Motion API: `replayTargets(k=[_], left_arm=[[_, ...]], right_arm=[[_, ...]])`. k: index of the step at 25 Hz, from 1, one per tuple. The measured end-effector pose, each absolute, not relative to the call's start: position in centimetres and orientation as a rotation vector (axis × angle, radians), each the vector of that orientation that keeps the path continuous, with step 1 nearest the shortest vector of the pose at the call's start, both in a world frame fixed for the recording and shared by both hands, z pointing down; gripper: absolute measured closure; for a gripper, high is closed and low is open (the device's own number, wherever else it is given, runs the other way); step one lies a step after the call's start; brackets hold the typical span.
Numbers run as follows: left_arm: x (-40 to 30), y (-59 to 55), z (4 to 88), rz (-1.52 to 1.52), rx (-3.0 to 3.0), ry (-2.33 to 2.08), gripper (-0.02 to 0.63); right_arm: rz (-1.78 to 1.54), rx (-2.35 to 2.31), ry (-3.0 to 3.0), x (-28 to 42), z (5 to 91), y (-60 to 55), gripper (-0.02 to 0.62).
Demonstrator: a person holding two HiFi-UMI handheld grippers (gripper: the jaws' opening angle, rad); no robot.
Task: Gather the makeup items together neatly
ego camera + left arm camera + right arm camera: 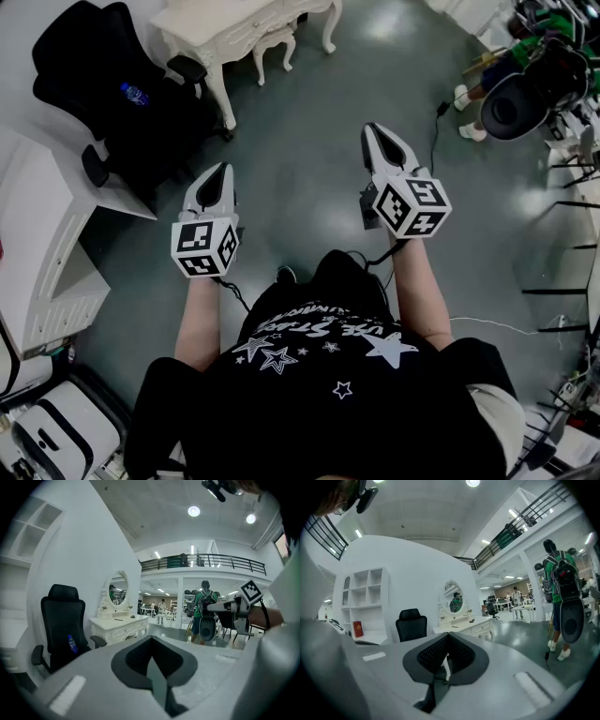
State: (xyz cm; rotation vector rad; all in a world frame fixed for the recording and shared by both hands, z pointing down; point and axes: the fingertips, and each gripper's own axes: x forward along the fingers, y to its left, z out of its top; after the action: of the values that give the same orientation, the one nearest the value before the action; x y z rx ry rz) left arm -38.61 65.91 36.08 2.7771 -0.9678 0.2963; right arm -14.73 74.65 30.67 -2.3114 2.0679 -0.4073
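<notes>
Tool state: the left gripper (224, 168) has its jaws together, tips meeting, with nothing between them. The right gripper (373, 127) is likewise fully closed and holds nothing. Both are held out in front of the person, side by side and apart from each other, above the grey floor (300, 112). Both point toward the white dressing table (220, 33), which stands well clear of them with open floor between.

Task items: a few small dark things (118, 619) lie on the dressing table top below its oval mirror (118, 590) (too small to identify as makeup).

Adjacent: a black office chair (89, 66) stands just beside the table, with a blue bottle (134, 94) on its seat.
</notes>
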Motion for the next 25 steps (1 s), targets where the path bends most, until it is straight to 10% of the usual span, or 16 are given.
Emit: replayTargets(k=[21, 25], left_arm=[[-42.3, 64.1, 38.8, 0.302, 2.690, -1.041, 0.606], [-42.1, 62.6, 38.9, 0.279, 2.688, -1.015, 0.606]], right_arm=[[-0.570, -2.364, 2.069, -16.4, 37.0, 71.7, 0.575], [-0.596, -2.331, 2.082, -17.1, 37.7, 70.7, 0.414]])
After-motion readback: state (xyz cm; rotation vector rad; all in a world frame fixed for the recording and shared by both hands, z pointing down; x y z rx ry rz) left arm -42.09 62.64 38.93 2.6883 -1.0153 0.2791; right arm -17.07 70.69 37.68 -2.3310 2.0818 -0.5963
